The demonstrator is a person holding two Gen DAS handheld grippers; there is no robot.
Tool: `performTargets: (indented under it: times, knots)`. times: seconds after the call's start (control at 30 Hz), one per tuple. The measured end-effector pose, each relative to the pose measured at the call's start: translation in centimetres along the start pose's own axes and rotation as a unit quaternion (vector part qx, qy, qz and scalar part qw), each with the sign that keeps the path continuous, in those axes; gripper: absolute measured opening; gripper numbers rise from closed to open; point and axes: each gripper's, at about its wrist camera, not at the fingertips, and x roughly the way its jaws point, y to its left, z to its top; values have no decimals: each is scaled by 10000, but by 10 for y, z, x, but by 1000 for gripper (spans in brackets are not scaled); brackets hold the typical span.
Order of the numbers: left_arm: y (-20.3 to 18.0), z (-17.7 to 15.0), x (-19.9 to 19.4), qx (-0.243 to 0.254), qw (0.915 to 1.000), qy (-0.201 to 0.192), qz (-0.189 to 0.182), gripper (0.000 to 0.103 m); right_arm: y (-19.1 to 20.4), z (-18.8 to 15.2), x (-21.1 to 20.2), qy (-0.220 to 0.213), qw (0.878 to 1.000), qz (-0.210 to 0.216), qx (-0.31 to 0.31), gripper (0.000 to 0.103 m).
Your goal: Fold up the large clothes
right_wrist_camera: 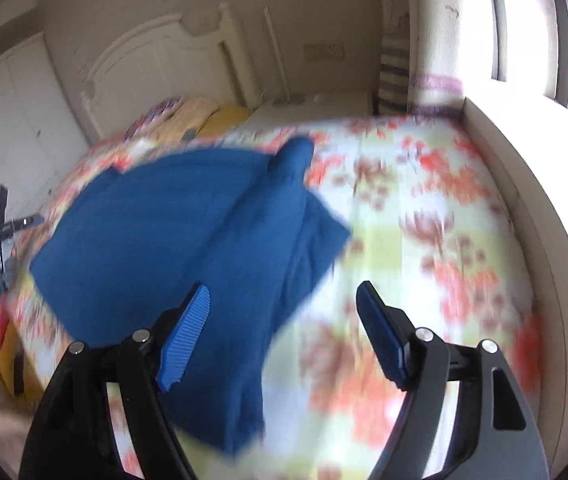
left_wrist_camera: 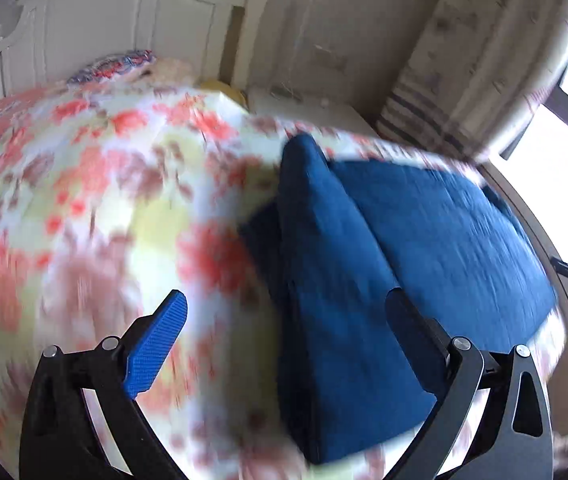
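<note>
Left wrist: blue garment (left_wrist_camera: 423, 240) on floral bedspread (left_wrist_camera: 104, 200).

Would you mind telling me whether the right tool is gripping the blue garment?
No, the right tool stands open, its pads apart and pressing on nothing, while the blue garment lies on the floral bedspread.
</note>
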Motion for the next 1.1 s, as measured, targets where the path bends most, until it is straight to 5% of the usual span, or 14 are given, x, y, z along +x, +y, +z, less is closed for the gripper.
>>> performTargets:
  times: [0.1,0.27,0.5,0.63,0.7,0.87,1.1]
  knots:
    - [-15,-43,-11,245,9993,252,-139,96,16,-37,0,255,9993,138,-243,75]
    - [-25,-68,9,377,9971,556,-359,96,38,-47,14,227,9981,230,-531,74]
    - [-52,-62,25,828,9954,319,-368,98,62,-38,22,-115,9958,-66,-909,47]
    - [-53,-65,22,718,9953,5,-654,77,67,-46,18,-315,9961,-27,-824,29]
    - [-55,-72,13,714,9949,-112,-708,58,68,-50,12,-385,9961,26,-797,23]
    - [-75,-97,-18,972,9925,-58,-733,53,69,-75,-19,-349,9956,206,-849,22]
    - [-87,-159,-64,1077,9904,273,-822,58,84,-138,-69,-192,9940,300,-1032,26]
